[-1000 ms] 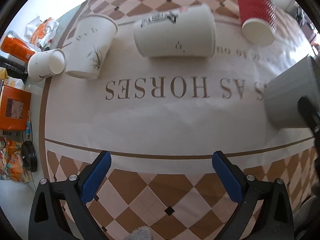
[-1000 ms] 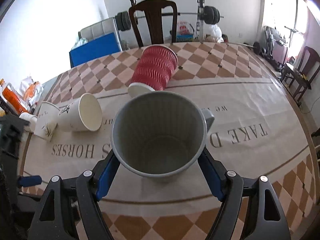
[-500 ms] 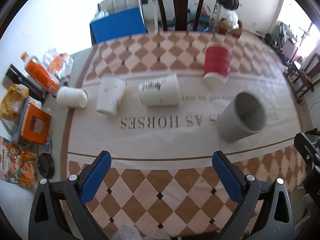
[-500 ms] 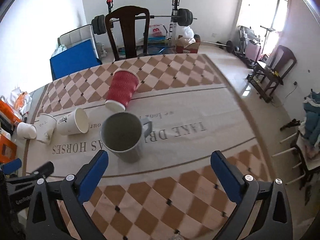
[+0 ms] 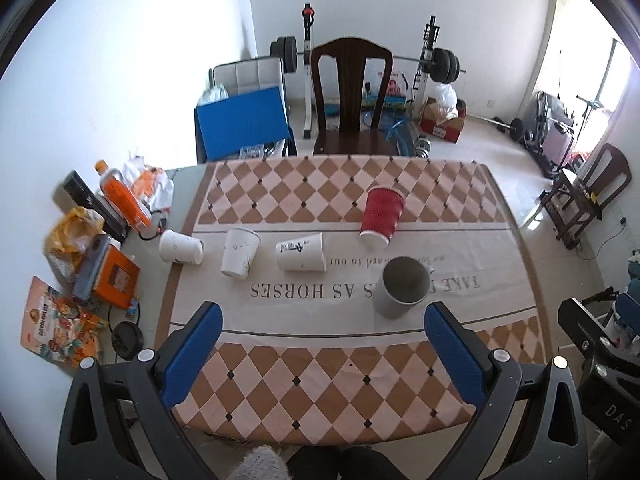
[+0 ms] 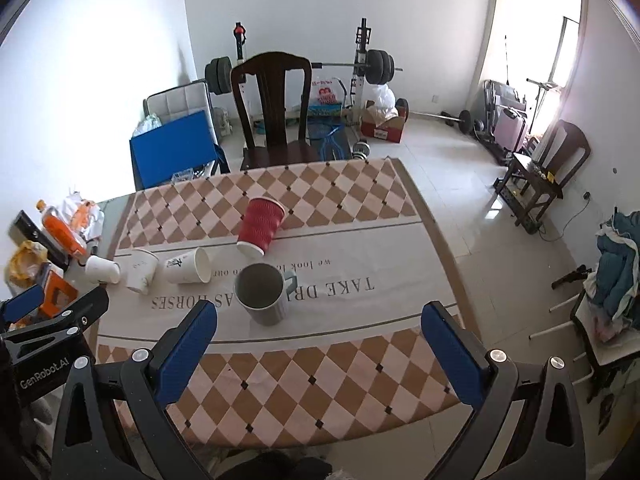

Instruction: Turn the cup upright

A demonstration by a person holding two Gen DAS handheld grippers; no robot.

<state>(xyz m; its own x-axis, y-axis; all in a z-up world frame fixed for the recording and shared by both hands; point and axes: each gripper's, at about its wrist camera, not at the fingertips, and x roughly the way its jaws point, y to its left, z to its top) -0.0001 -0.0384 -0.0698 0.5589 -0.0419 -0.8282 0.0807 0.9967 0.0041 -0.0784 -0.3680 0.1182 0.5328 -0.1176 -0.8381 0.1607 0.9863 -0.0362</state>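
A grey mug [image 5: 400, 287] stands upright on the tablecloth, mouth up; it also shows in the right wrist view [image 6: 264, 294]. A red ribbed paper cup [image 5: 380, 216] [image 6: 260, 227] lies on its side behind it. Three white paper cups lie on their sides to the left: one [image 5: 301, 252] [image 6: 187, 266], one [image 5: 239, 253] [image 6: 140, 270], and a small one [image 5: 181, 247] [image 6: 103, 269]. My left gripper [image 5: 323, 340] is open and empty, high above the table's near edge. My right gripper [image 6: 318, 338] is open and empty, also pulled back above the near edge.
The table [image 5: 320, 380] has a checkered cloth with printed words. Snack packets, an orange bottle [image 5: 120, 196] and boxes lie along its left side. A dark wooden chair [image 5: 350, 96] stands at the far side. Weights and a second chair [image 6: 548, 172] stand on the floor.
My right gripper let go of the grey mug, which now stands upright on the table. Both grippers pulled back and up, away from the cups.
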